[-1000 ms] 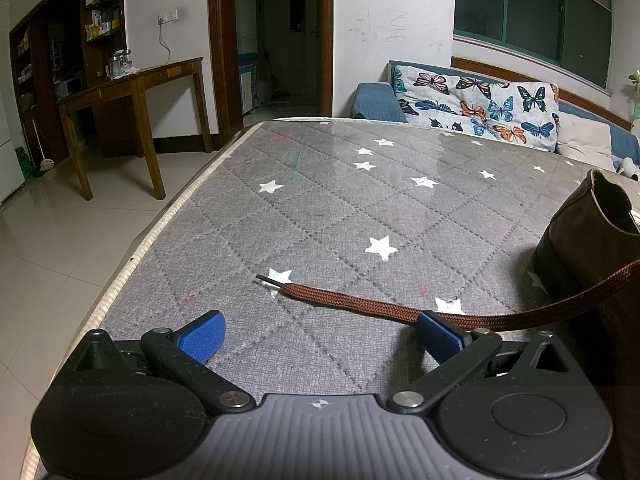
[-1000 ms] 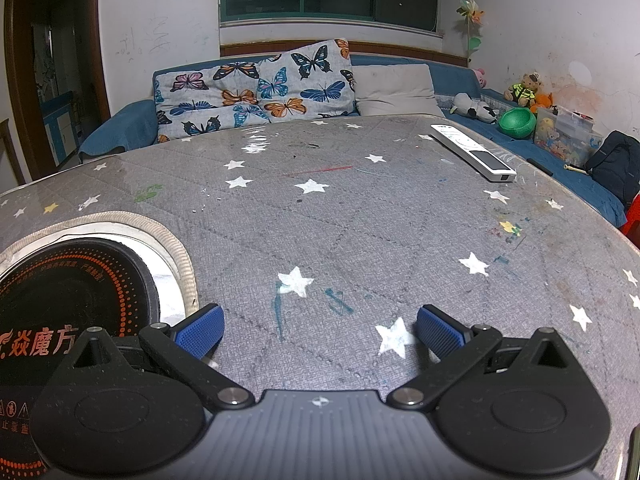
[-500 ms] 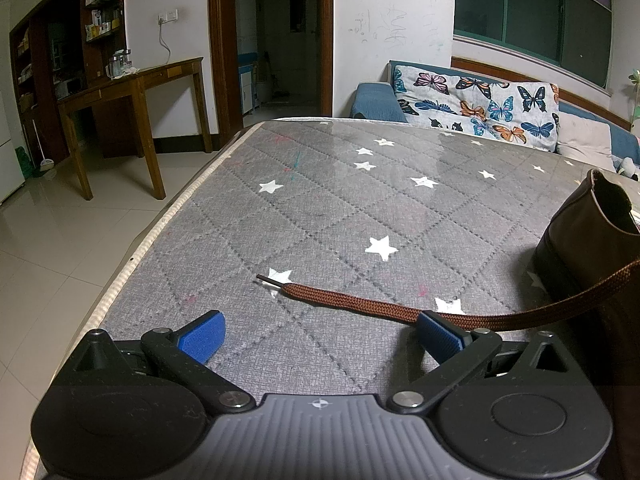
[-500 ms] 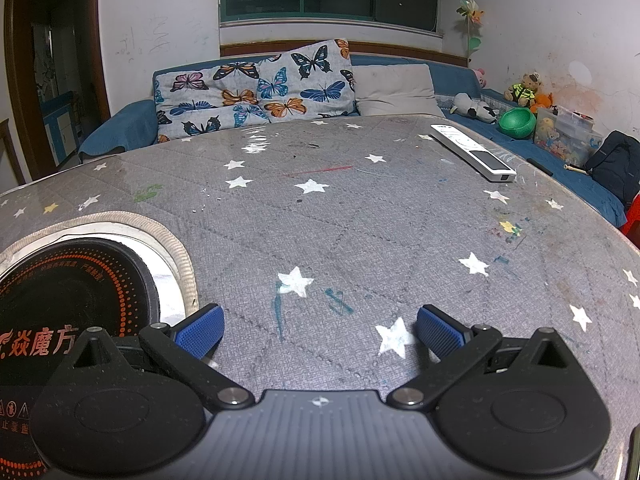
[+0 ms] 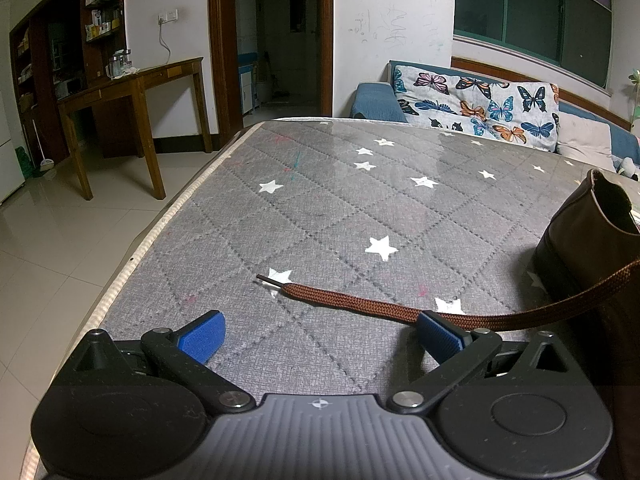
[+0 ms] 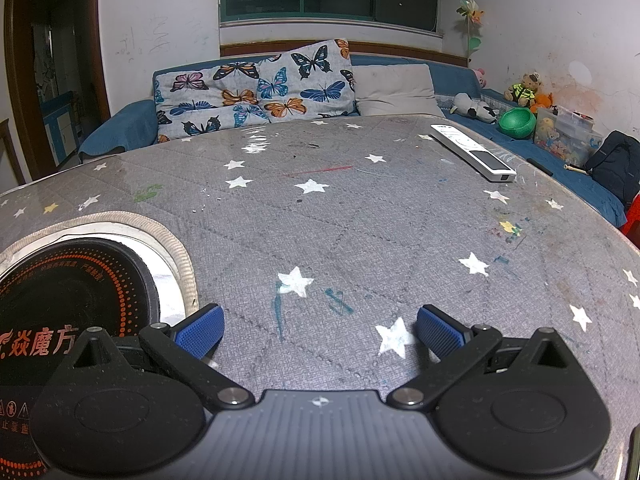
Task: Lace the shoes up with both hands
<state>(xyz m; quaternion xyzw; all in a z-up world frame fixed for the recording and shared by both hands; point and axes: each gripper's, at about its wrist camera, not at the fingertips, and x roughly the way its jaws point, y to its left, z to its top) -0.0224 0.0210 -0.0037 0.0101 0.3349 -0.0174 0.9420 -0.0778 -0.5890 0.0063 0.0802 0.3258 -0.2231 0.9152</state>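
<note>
The left gripper [image 5: 320,330] sits low over the grey star-print mattress [image 5: 320,200] with its blue-padded fingers [image 5: 202,336] spread wide and holding nothing. Just ahead of them lies the brown shoelace [image 5: 352,302], flat on the cover. Its long axis runs nearly crosswise to the fingers: the dark aglet tip [image 5: 266,278] points to the left and slightly away, and the cord passes right by the right-hand pad, touching or almost touching it, then rises off the surface toward the brown shoe [image 5: 588,248] at the right edge of the left wrist view. The shoe stands upright, collar open, close by on the gripper's right.

The right gripper [image 6: 320,330] likewise has its fingers parted and empty. Before it there is only bare mattress, a round black disc with orange print [image 6: 68,292] at the left and a white remote control [image 6: 472,152] far off; neither lace nor shoe shows there.

So the left gripper is plainly nearer the lace. Taking the free end probably means shifting forward and a little left, so the fingers straddle the cord near the aglet.
</note>
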